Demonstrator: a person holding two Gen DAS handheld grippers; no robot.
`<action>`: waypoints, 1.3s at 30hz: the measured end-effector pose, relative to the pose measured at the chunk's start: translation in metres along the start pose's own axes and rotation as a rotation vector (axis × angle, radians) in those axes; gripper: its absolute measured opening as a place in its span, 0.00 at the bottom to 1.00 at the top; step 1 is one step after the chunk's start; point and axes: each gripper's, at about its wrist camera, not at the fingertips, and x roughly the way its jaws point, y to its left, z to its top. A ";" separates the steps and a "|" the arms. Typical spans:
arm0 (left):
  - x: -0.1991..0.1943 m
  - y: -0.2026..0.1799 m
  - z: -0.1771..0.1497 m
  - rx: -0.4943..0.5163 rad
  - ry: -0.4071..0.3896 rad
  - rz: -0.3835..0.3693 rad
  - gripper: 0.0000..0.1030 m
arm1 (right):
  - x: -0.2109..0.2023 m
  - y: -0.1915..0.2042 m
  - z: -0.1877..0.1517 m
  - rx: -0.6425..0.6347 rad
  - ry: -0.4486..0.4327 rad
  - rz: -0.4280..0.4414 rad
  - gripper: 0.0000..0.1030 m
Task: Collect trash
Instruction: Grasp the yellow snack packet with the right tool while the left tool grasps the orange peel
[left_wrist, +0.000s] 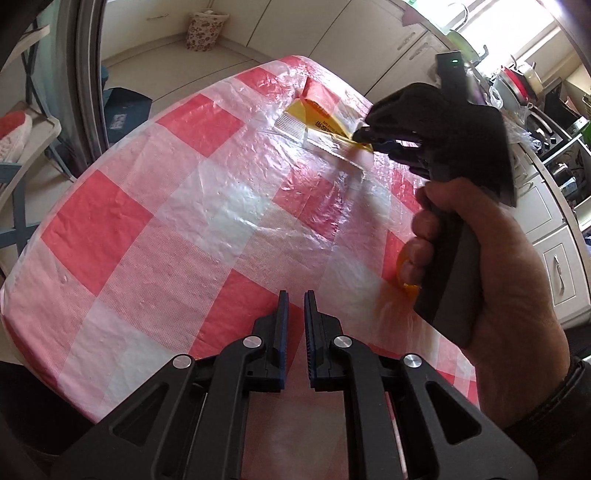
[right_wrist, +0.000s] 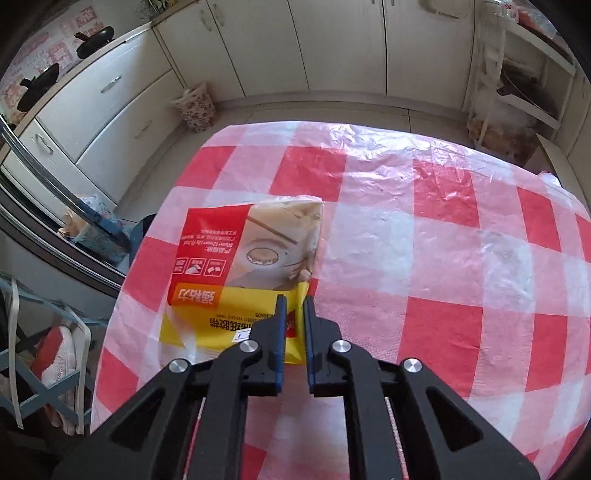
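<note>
A flat red and yellow plastic package (right_wrist: 236, 273) lies on the red and white checked table (right_wrist: 443, 258). My right gripper (right_wrist: 294, 299) is closed down on the package's near yellow edge, its fingers narrowly apart with the wrapper between them. In the left wrist view the same package (left_wrist: 314, 125) lies at the far side of the table and the right gripper (left_wrist: 364, 138) pinches its corner. My left gripper (left_wrist: 295, 295) hovers over the near part of the table (left_wrist: 147, 221), fingers nearly together and empty.
A clear plastic sheet covers the tablecloth. An orange scrap (left_wrist: 406, 284) shows behind the right hand. White cabinets (right_wrist: 332, 44) line the walls. A floral bag (right_wrist: 195, 107) stands on the floor. A shoe rack (right_wrist: 48, 350) is at the left.
</note>
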 end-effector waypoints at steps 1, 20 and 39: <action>0.001 0.000 0.001 0.000 -0.002 0.003 0.07 | -0.005 -0.001 -0.002 -0.004 -0.012 0.010 0.04; 0.025 -0.078 0.004 0.245 -0.068 -0.098 0.45 | -0.182 -0.204 -0.119 0.429 -0.328 0.215 0.02; 0.022 -0.096 -0.006 0.300 -0.068 -0.056 0.06 | -0.138 -0.217 -0.172 0.427 -0.108 0.230 0.03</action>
